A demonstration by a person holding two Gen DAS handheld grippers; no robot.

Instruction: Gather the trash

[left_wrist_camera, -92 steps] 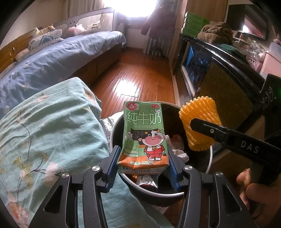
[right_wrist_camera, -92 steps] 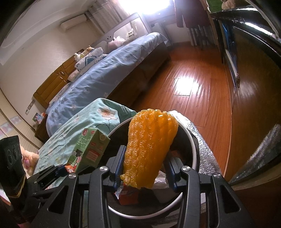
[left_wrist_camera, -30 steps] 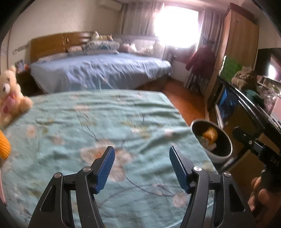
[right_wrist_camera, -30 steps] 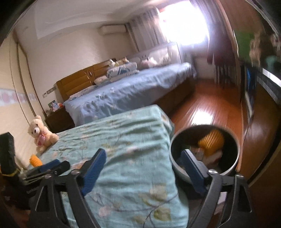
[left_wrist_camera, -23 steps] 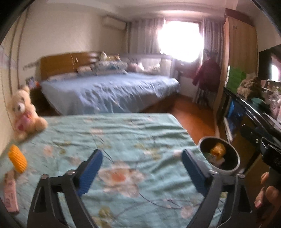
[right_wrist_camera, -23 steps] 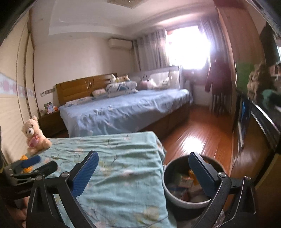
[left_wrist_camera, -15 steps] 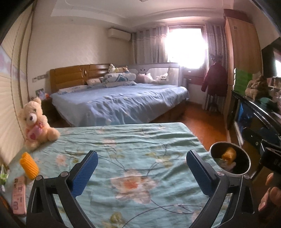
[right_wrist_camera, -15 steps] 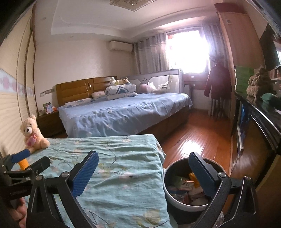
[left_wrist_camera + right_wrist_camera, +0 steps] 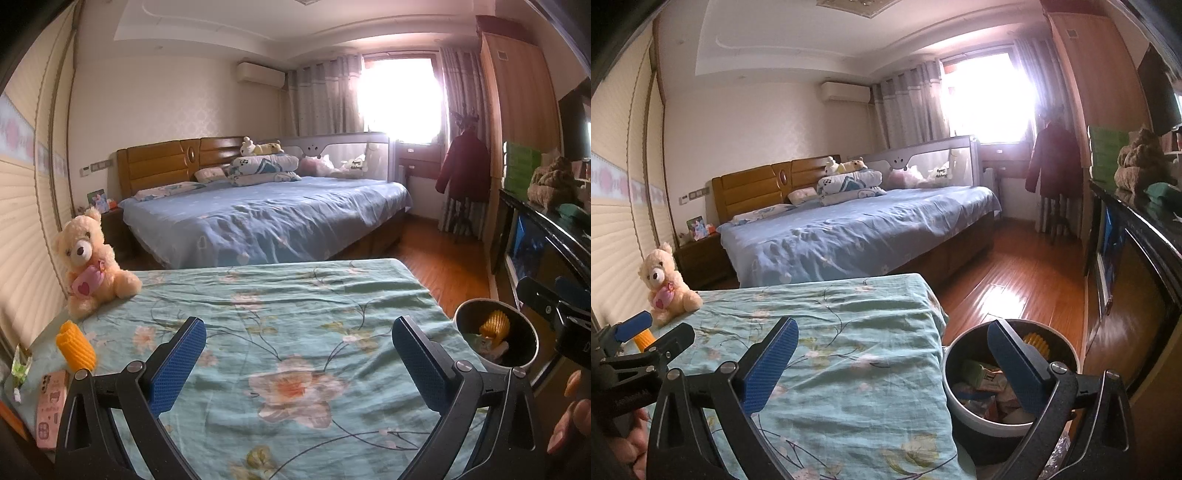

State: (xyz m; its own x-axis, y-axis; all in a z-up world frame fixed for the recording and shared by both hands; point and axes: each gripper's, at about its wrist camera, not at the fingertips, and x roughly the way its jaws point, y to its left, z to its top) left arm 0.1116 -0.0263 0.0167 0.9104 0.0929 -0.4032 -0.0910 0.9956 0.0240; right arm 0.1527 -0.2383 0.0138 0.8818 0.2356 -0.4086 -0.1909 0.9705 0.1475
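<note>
Now that the milk carton and the orange foam net have both gone into the trash bin (image 9: 1010, 413), the left gripper (image 9: 299, 363) and right gripper (image 9: 892, 365) have pulled back over the floral bedspread (image 9: 295, 317) with jaws spread wide and nothing between them. That's two pieces binned, and more waits: another orange foam net (image 9: 75, 346) lies by the teddy bear (image 9: 92, 266), with a pink packet (image 9: 51, 402) and a crumpled wrapper (image 9: 17, 369) at the bed's left edge. Left hand looks best placed for those.
</note>
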